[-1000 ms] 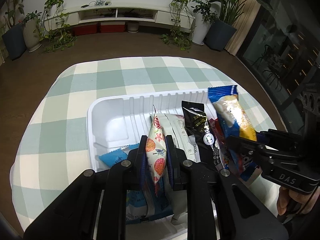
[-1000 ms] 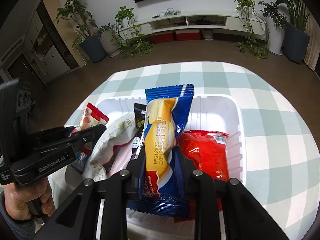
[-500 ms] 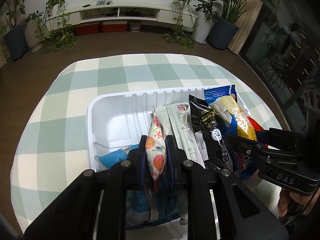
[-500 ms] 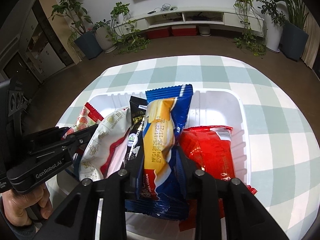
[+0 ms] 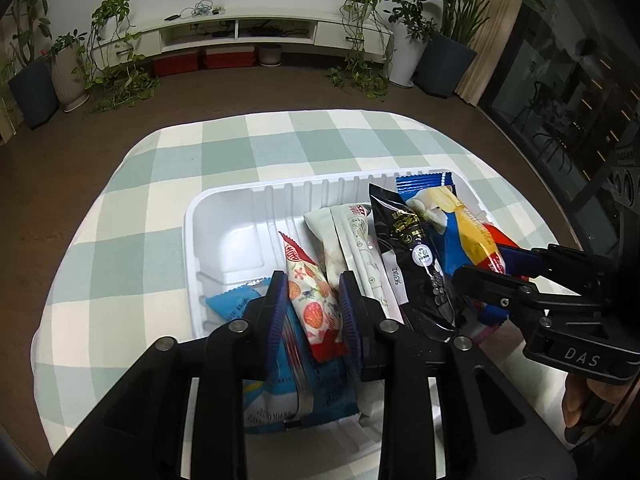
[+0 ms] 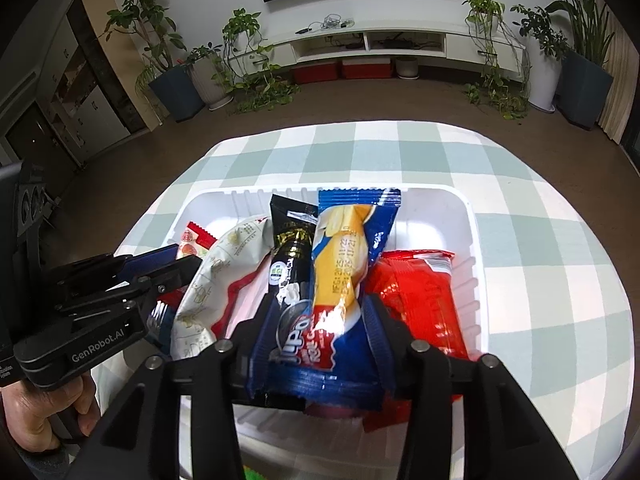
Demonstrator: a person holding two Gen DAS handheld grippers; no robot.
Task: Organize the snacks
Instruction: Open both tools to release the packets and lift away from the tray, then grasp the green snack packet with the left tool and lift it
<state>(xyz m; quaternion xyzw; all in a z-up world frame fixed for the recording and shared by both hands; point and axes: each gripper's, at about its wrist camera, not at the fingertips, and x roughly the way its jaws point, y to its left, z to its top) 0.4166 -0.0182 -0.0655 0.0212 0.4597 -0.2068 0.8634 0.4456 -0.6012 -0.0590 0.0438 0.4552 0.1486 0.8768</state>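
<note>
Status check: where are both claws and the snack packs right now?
Left claw just opening, fruit-print pack loose between its fingers. Right claw just opening around blue-and-yellow pack. Both packs inside white tray. Nothing blocking.

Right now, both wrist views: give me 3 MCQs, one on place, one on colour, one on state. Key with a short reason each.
1. Where does the black packet lie?
A. left of the blue-and-yellow packet
B. on the checked cloth
C. on the red packet

2. What colour is the tray?
A. green
B. white
C. black

3. How does the left gripper stand to the fruit-print packet?
A. jaws apart, packet between them
B. holding it high above the tray
C. nowhere near it

Key: 1 A, they sit side by side in the right wrist view. 2 B, its ribbed walls are white. 3 A, gaps show beside the packet; the jaws have just been opening.
</note>
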